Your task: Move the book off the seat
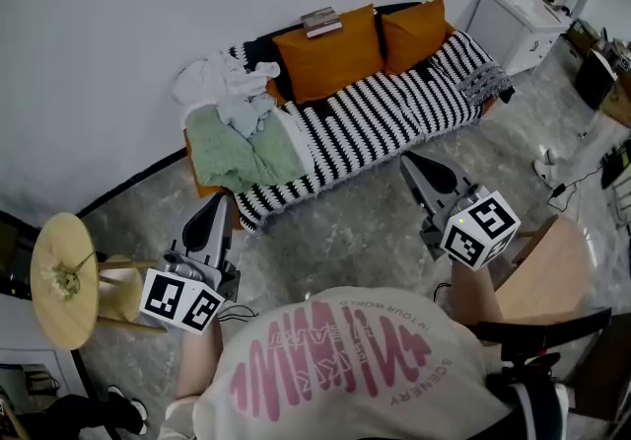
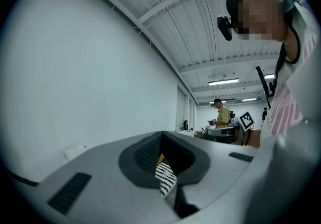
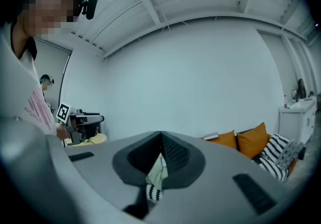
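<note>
Left hand-held gripper [image 1: 217,203]: jaws clenched, nothing between them, over the grey marbled floor [image 1: 345,231], just short of the front edge of the black-and-white striped sofa [image 1: 385,117]. Right hand-held gripper [image 1: 412,165]: also clenched and empty, tip close to the sofa's front edge. The small grey book [image 1: 321,22] lies flat on top of the sofa back, touching the upper edge of the left orange cushion [image 1: 327,58]. It is well ahead of both grippers, roughly between their lines, and neither touches it. A crumpled green blanket [image 1: 232,147] and a heap of white clothes [image 1: 222,78] sit on the sofa end ahead of the left hand-held gripper. A white cabinet [image 1: 513,24] stands far ahead-right of the right hand-held gripper.
</note>
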`<move>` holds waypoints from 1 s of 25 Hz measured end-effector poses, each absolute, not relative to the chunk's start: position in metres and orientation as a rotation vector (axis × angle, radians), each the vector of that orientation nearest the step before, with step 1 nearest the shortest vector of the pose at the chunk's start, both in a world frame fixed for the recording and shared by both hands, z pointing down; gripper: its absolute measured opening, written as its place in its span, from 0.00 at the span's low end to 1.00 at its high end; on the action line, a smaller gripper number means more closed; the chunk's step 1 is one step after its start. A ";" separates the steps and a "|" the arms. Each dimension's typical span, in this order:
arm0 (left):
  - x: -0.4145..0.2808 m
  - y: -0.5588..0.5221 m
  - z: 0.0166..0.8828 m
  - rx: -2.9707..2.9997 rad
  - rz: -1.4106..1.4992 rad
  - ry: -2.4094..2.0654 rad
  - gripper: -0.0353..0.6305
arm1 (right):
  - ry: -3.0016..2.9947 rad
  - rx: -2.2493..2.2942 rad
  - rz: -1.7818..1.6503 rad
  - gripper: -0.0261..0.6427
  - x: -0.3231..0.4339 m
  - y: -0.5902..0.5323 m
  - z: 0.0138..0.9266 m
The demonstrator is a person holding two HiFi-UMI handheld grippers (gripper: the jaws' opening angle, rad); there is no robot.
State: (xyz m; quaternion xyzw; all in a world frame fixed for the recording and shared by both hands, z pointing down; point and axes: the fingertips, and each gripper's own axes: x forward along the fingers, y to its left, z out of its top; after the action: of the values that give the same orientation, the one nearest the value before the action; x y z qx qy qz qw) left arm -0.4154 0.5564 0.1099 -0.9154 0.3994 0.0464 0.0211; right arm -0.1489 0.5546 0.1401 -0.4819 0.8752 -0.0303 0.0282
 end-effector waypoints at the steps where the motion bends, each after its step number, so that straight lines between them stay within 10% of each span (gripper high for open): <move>1: -0.420 0.555 0.109 -2.826 0.154 1.241 0.06 | 2.700 -1.497 -0.086 0.05 -0.153 0.554 0.142; 25: -0.410 0.457 0.121 -2.806 0.177 1.244 0.06 | 2.664 -1.628 -0.114 0.05 -0.131 0.443 0.157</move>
State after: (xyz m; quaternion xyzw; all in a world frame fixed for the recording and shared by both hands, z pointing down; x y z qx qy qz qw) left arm -0.4096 0.4572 0.1214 -0.9121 0.4045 0.0576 0.0333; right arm -0.1307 0.4435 0.1571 -0.5210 0.8527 -0.0366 0.0085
